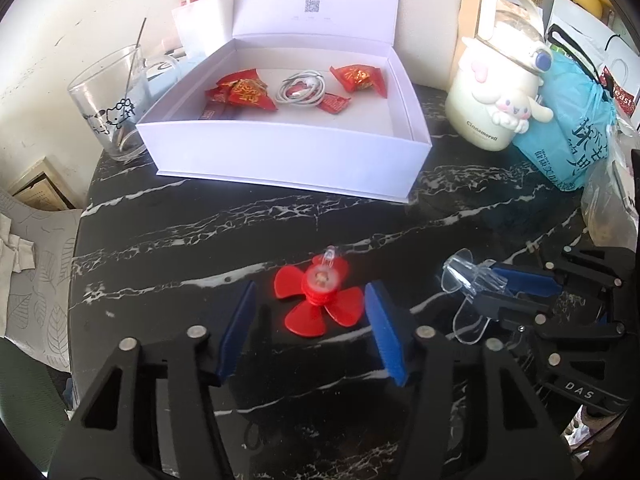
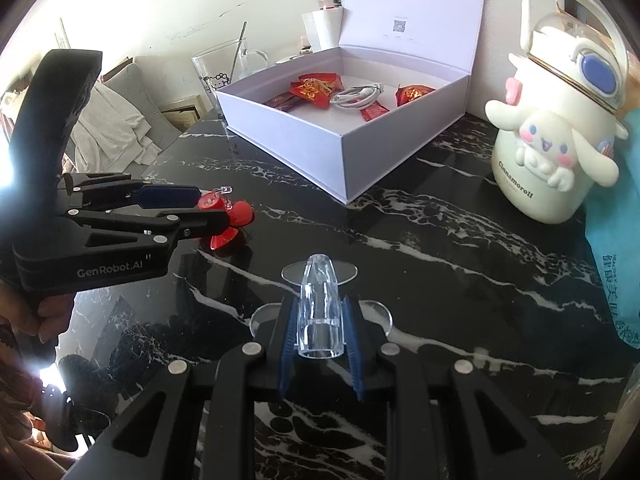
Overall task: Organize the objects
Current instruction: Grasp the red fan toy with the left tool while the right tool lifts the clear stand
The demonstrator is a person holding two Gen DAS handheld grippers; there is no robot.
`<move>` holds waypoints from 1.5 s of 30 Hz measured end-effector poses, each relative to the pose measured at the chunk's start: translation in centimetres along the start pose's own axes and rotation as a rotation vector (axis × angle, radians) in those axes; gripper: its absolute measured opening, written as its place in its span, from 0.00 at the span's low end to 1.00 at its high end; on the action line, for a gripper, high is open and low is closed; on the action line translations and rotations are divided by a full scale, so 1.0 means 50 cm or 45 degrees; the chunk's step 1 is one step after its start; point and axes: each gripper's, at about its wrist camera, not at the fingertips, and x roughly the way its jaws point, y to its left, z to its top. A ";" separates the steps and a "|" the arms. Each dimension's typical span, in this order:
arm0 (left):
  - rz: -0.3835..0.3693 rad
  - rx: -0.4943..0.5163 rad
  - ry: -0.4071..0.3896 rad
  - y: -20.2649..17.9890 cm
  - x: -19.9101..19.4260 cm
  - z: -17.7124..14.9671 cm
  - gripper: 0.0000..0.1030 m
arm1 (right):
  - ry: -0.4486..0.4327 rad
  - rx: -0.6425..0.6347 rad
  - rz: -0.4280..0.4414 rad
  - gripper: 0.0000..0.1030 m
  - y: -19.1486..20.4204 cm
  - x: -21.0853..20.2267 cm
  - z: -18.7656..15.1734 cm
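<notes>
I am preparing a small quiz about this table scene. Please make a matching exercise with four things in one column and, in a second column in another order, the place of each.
Things:
1. red propeller toy
2. clear plastic piece
3. white cable
4. glass cup

Places:
A. coiled inside the open white box
B. standing on the black marble table, beside the box
C. gripped between the pads of the right gripper
D. on the table, between the fingers of the left gripper

Pairs: 1-D, 2-C, 3-A, 4-B
</notes>
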 end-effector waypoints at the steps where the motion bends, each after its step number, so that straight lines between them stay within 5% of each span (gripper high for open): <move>1: 0.001 0.003 0.007 -0.001 0.006 0.002 0.40 | 0.001 -0.002 0.000 0.22 -0.001 0.001 0.002; 7: -0.011 0.025 0.009 -0.008 0.025 0.005 0.19 | 0.001 -0.002 0.001 0.22 -0.007 0.004 0.006; 45: 0.127 0.049 -0.110 -0.031 -0.130 -0.043 0.19 | -0.186 -0.122 0.021 0.22 0.063 -0.140 -0.021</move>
